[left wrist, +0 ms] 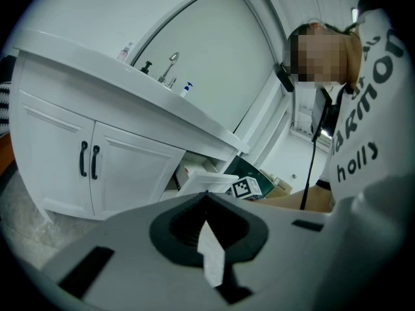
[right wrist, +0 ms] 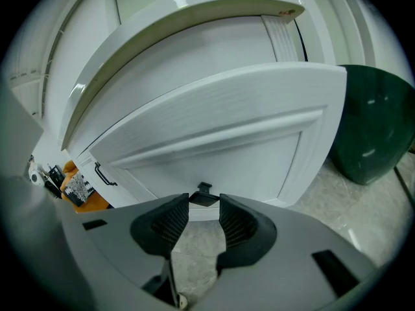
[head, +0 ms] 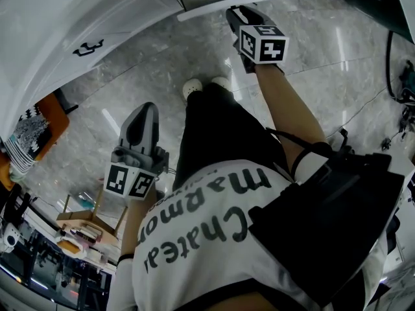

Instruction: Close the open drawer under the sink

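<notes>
The white drawer (right wrist: 220,141) stands pulled out of the vanity, and its front panel fills the right gripper view. A small black handle (right wrist: 204,196) sits at the panel's lower edge. My right gripper (right wrist: 204,205) is open, with its ribbed pads on either side of that handle, right at their tips. In the head view the right gripper (head: 241,17) points at the drawer's front edge (head: 214,10). My left gripper (head: 141,127) hangs low beside the person's leg, shut and holding nothing. From the left gripper view the open drawer (left wrist: 206,183) shows under the counter.
The white vanity (left wrist: 58,154) has two doors with black handles (left wrist: 89,161), plus a faucet (left wrist: 170,67) and bottles on top. A dark green bin (right wrist: 373,125) stands just right of the drawer. An orange stool with patterned cloth (head: 29,135) is at the left, and cables (head: 402,102) lie at the right.
</notes>
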### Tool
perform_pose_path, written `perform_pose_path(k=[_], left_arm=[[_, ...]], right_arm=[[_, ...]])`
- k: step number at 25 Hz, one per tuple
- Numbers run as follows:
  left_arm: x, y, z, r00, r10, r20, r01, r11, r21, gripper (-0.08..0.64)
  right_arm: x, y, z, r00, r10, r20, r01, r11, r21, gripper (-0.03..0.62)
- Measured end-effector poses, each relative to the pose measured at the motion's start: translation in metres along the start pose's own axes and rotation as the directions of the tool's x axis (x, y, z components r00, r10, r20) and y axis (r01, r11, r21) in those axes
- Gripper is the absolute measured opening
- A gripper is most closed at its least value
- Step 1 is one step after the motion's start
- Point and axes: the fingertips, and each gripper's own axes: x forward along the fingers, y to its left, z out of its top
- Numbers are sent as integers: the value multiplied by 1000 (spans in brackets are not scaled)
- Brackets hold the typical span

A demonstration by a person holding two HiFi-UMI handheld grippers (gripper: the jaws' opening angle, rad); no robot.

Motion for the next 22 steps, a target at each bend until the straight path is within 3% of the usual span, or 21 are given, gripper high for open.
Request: perform_pose_path(k=[14,22], left_arm=[[7,10,-1,1000,0,8,0,1000,9,9],[12,16,-2,1000,-5,13,5,1000,20,9]], right_arm=[[1,1,0,999,-13,50,12,1000,12,158],[10,-1,8,997,-33,69,29,997,68,159]])
